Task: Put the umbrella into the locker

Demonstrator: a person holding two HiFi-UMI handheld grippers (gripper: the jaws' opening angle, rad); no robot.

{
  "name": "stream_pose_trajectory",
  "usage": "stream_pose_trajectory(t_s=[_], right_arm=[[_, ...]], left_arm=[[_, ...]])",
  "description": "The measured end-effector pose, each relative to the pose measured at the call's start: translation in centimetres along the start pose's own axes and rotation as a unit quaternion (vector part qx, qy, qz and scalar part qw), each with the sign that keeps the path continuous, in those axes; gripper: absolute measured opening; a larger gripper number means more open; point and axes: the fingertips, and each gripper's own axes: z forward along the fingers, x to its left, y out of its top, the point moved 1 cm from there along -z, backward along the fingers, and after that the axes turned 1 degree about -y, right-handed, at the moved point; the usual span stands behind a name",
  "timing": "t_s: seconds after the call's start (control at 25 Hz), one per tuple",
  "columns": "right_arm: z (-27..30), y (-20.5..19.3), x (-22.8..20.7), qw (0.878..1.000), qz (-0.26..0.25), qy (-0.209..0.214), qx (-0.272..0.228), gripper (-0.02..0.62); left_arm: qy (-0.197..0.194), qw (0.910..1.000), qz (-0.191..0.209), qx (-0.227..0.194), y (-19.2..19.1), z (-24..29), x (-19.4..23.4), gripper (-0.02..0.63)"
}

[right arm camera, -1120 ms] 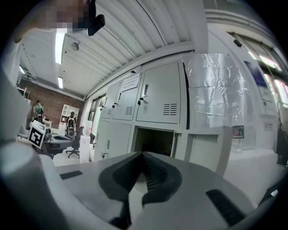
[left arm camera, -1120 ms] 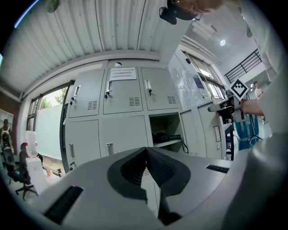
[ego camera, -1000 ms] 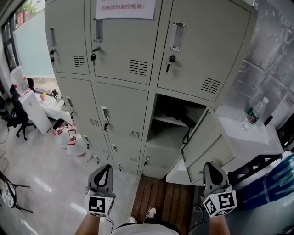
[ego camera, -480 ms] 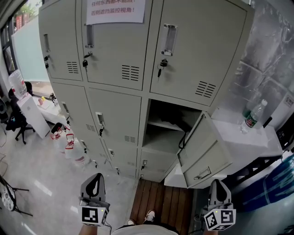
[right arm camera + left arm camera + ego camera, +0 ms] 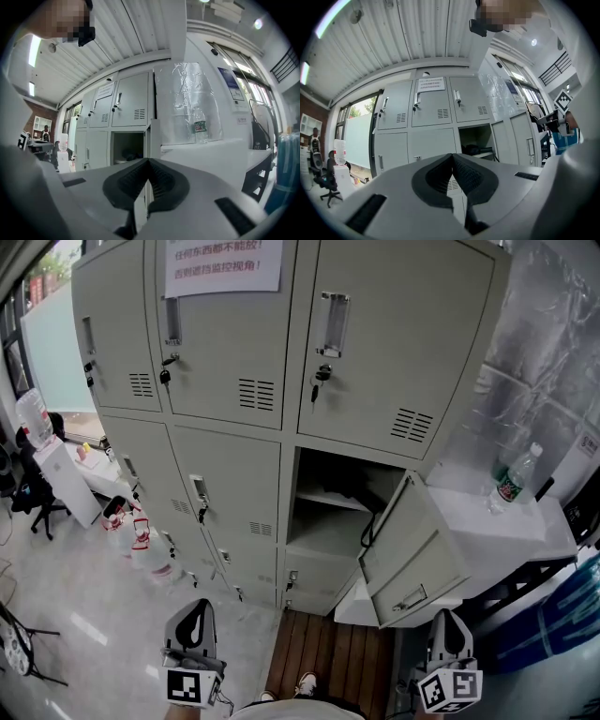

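The grey locker bank (image 5: 234, 456) fills the head view. One compartment (image 5: 328, 526) stands open, its door (image 5: 412, 563) swung out to the right. On its shelf lies a dark bundle, apparently the umbrella (image 5: 330, 491) (image 5: 474, 150) (image 5: 125, 154), with a black strap (image 5: 367, 526) hanging over the shelf edge. My left gripper (image 5: 194, 617) (image 5: 452, 157) is shut and empty at the lower left, well short of the lockers. My right gripper (image 5: 447, 626) (image 5: 149, 161) is shut and empty too, just below the open door.
A white table (image 5: 525, 526) with a water bottle (image 5: 511, 479) stands right of the lockers. Water jugs (image 5: 141, 540) and an office chair (image 5: 28, 491) are on the left. A wooden platform (image 5: 328, 652) lies under my feet, and blue material (image 5: 553, 615) is at the far right.
Both grippers have dropped toward the bottom edge of the head view. The right one has drawn back from the open door. The lockers have slid down in the picture.
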Motion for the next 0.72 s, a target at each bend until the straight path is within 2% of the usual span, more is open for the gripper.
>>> stream_pose_trajectory(t_s=[0.48, 0.72], right_arm=[[0.3, -0.7, 1.9, 1.000, 0.010, 0.028, 0.004, 0.017], [-0.3, -1.5, 2.9, 0.999, -0.002, 0.031, 0.025, 0.017]], left_arm=[[0.002, 1.0000, -0.006, 0.000, -0.1, -0.8, 0.2, 0.021], [-0.007, 0.9999, -0.006, 0.005, -0.5, -1.2, -0.1, 0.021]])
